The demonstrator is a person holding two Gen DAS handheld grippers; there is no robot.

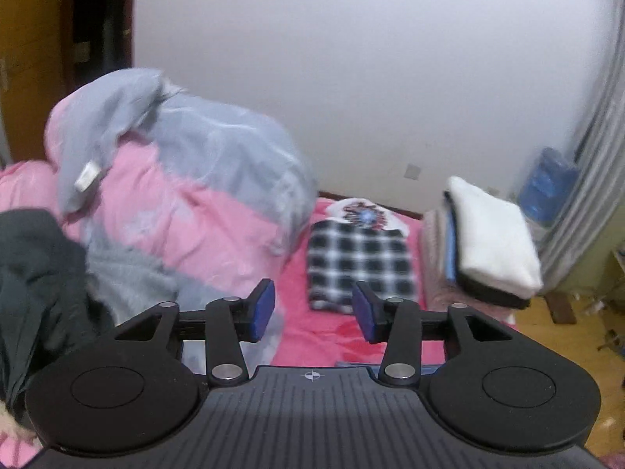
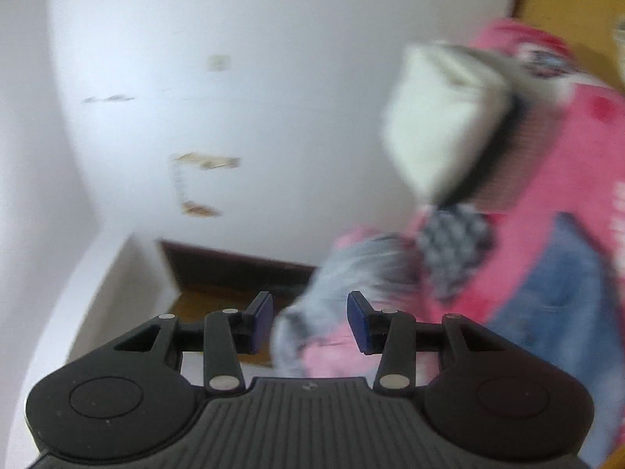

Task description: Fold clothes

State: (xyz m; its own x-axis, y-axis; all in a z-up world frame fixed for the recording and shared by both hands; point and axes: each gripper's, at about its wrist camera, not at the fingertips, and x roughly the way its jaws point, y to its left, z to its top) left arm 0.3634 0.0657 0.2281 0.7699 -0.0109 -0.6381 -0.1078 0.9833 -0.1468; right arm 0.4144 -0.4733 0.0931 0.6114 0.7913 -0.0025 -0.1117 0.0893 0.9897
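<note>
Left wrist view: left tongs [image 1: 313, 310] stand partly open, blue pads [image 1: 262, 308] apart, nothing between them. They hang above the bed [image 1: 332, 332], which carries a pink sheet.

Folded plaid shirt [image 1: 361, 264] lies flat on the sheet, straight past the tips. A folded white garment with a dark print [image 1: 361, 213] lies just behind it, its near edge under the plaid shirt or touching it; cannot tell which.

Right of the shirt, near the bed's edge, sits a stack of folded clothes [image 1: 484, 246]: white piece on top, a dark layer under it, blue and pale pink layers showing at the side.

Left of the shirt, a heaped pink-and-grey quilt [image 1: 175, 179] fills the bed toward the wall. A dark garment [image 1: 35, 273] lies crumpled at the far left, against the quilt.

Wood floor [image 1: 562, 336] shows at the right, with a blue bag [image 1: 550, 179] beside a grey curtain [image 1: 597, 148].

Right wrist view: heavily blurred and tilted. Right tongs [image 2: 309, 322] also partly open, holding nothing. The quilt [image 2: 351, 269] shows beyond the gap. The plaid shirt [image 2: 453, 242], the stack [image 2: 441, 117] and a blue denim piece [image 2: 554, 285] on the pink bed [image 2: 547, 172] appear at the right. A white wall [image 2: 234, 78] fills the rest.
</note>
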